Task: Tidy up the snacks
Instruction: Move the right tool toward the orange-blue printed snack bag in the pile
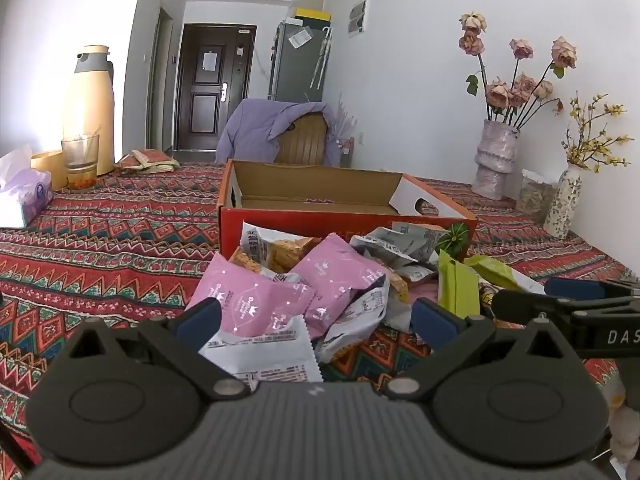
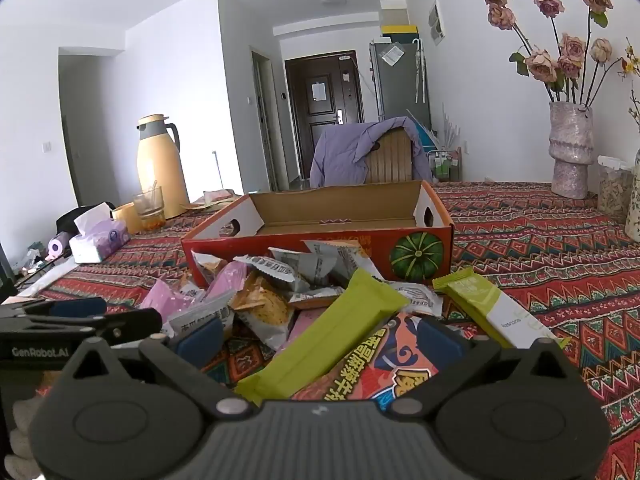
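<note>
Both claws hang released over the near snack pile: the right gripper [image 2: 318,338] straddles the green bar [image 2: 320,334] — long axis running near-left to far-right — while the empty red box [image 2: 320,240] waits just beyond.

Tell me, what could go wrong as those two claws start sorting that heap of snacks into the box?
1. The packets overlap in a loose pile; closing the open left gripper on the pink packet might drag a white packet along too.
2. The right gripper, also open, sits over a green bar lying across an orange packet; it may pinch both.
3. Both grippers work close together and could bump.
</note>
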